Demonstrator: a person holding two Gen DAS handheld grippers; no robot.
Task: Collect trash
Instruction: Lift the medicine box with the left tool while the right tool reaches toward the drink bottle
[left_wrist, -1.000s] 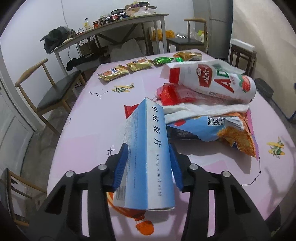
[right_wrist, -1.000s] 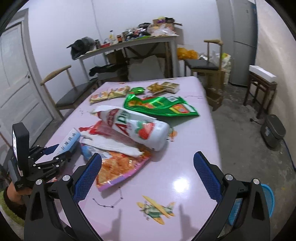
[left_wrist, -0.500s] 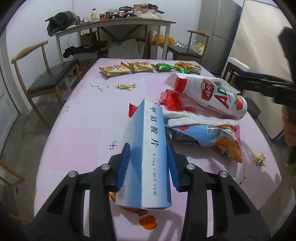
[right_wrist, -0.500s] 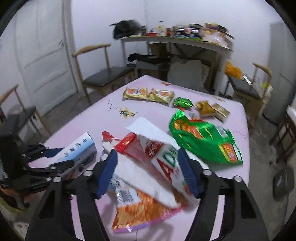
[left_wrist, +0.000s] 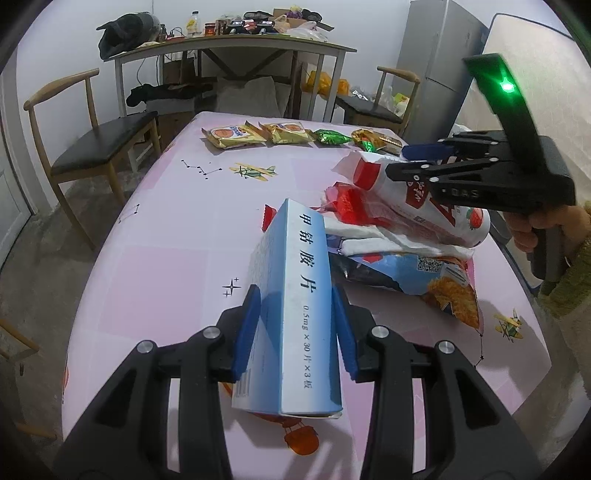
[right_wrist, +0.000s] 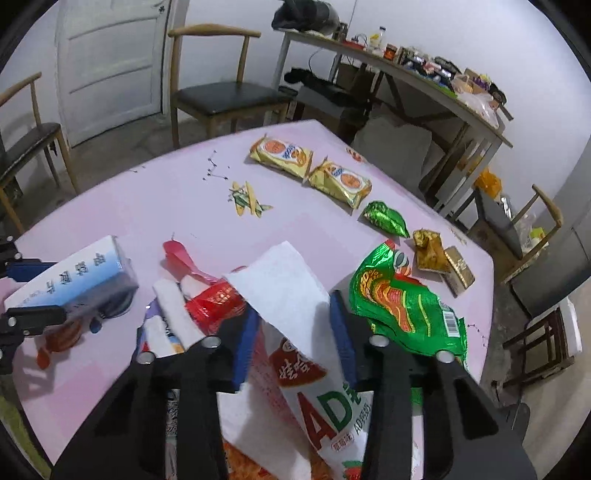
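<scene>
Left gripper (left_wrist: 295, 328) is clamping the blue box (left_wrist: 295, 314) while right gripper (right_wrist: 295, 332) is closing around the AD pouch (right_wrist: 317, 376) beside it, whose slick film may be slipping free.

A lived-in room of a home, with a dining table in the middle

Wooden chairs (left_wrist: 85, 144) with dark seats are standing around a table (left_wrist: 177, 229) that is wearing a pink cloth printed with little planes; a white panelled door (right_wrist: 110, 55) is showing behind, a grey fridge (left_wrist: 439, 62) is standing in a corner, and a long side table (left_wrist: 229, 44) by the wall is carrying bottles, jars and clutter, over a bare concrete floor (left_wrist: 33, 251)
</scene>
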